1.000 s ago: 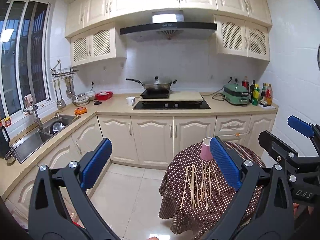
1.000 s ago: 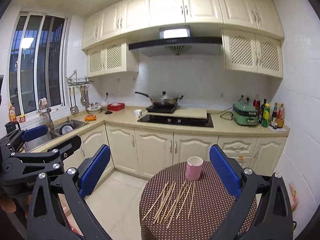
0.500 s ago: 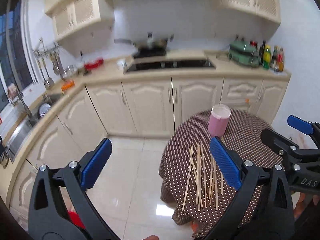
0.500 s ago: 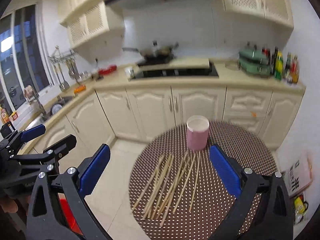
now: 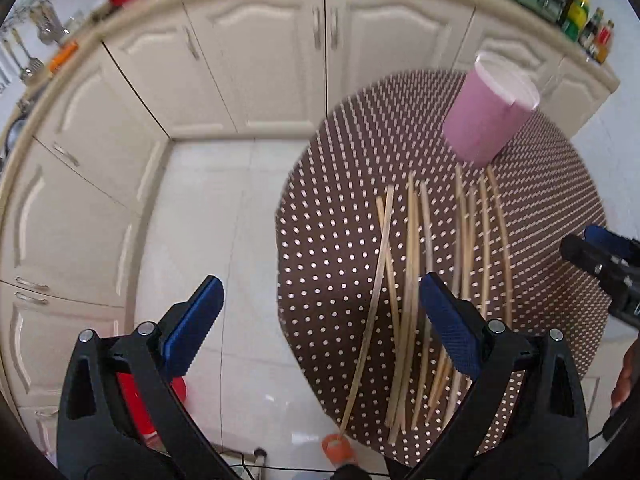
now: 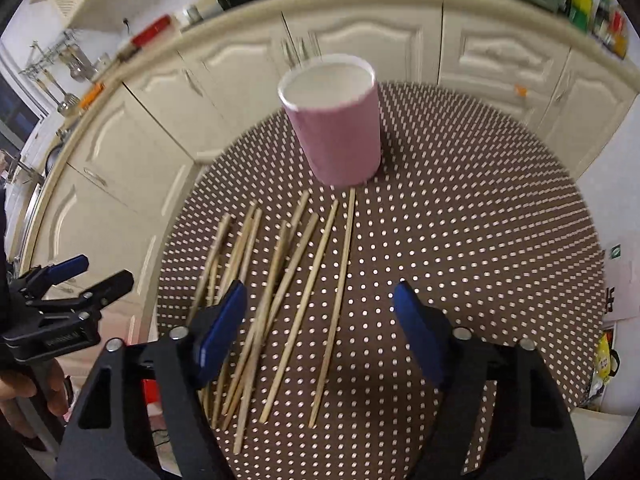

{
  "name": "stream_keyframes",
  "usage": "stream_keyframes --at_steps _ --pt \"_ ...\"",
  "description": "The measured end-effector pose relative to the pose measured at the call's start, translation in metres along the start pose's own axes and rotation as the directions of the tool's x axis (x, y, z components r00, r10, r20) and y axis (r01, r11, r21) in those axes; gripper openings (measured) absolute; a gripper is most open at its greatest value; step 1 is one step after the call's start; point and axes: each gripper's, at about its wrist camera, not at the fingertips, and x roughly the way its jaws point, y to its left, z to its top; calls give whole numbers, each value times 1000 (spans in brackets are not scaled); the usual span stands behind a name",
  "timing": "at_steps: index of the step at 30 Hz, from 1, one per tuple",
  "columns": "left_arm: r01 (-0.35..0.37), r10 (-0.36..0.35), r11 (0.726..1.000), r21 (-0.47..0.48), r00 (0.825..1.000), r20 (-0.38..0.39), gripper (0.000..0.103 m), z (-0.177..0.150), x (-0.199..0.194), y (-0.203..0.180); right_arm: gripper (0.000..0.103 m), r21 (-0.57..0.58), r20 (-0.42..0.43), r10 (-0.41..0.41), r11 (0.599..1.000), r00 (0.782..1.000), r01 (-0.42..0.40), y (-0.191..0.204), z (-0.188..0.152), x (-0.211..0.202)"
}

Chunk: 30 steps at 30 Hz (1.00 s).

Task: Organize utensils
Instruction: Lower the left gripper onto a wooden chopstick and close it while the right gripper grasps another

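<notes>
Kitchen setup with cream cabinets (image 6: 352, 48) all around and a small round table (image 6: 480, 248) in a brown polka-dot cloth sitting in the middle of the tiled floor (image 5: 224, 208). Pretty much nothing's done yet as far as I can see: a whole bunch of wooden chopsticks (image 6: 280, 280) is lying loose across the cloth, roughly side by side with a few crossing, and the pink cup (image 6: 336, 128) stands upright just behind their far ends looking empty. So every stick is left to go in, I'd guess. The right gripper (image 6: 320, 328) hangs over the near ends of the sticks, its jaws closing but with a clear gap between the blue pads and nothing pinched; a few sticks sit in that gap from this angle, not touched as far as I can tell. The left gripper (image 5: 320, 320) has its jaws spread wide and empty, off the table's left edge, one pad over the sticks. Hard to count the sticks since the pads cover some and both views are a bit smeared. Stuff on the counter up top is too blurry to name, and something red (image 5: 132, 396) under the left gripper is mostly hidden.
</notes>
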Motion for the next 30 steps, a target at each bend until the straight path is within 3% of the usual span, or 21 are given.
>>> stream_keyframes --at_steps 6,12,17,20,22,30 --pt "46 -45 999 10 992 -121 79 11 50 -11 56 5 -95 34 999 995 -34 -6 16 31" --pt "48 -41 998 31 979 -201 61 16 78 -19 47 -27 -164 -6 1000 986 2 -15 31 52" --pt "68 -65 998 7 980 -190 61 21 87 -17 44 -42 -185 -33 999 982 26 -19 40 55" --pt "73 -70 997 12 979 -192 59 21 84 -18 37 -51 -200 -69 997 977 61 -22 51 58" --pt "83 -80 997 6 977 -198 50 23 87 -18 34 -49 -214 -82 996 973 73 -26 55 58" --pt "126 -126 992 -12 974 -191 48 24 79 -20 33 -61 -220 -97 994 971 86 -36 80 74"
